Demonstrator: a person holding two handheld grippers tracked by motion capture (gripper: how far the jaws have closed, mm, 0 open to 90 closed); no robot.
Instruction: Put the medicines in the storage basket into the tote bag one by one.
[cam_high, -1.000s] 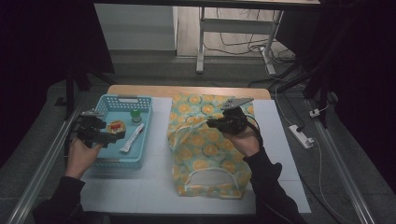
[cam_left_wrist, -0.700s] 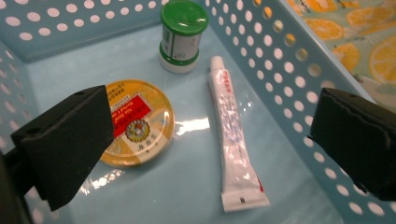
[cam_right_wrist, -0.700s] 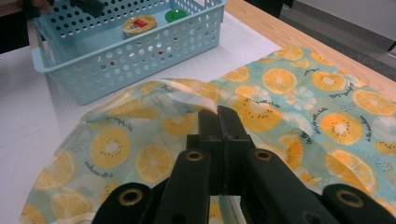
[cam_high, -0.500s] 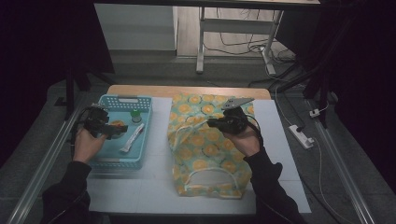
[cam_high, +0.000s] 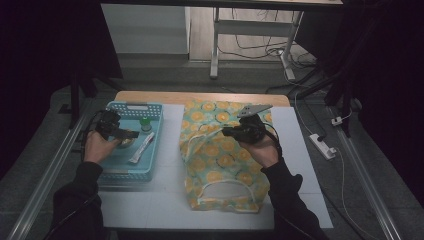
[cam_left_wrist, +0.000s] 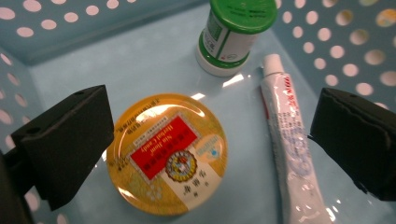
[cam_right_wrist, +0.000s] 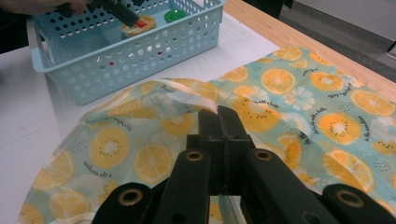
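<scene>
Grippers sat well apart in the high view: the left gripper (cam_high: 131, 134) inside the pale blue perforated plastic basket (cam_high: 150, 167), the right gripper (cam_high: 227, 132) on the orange-print fabric bag (cam_high: 220, 170). In the left gripper view, wide jaws flanked the round yellow-lidded tin (cam_left_wrist: 167, 153), untouched. In the right gripper view, closed jaws pinched the bag's rim.

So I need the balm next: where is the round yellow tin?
The round yellow tin lies in the blue basket at the table's left, beside the white tube.
</scene>
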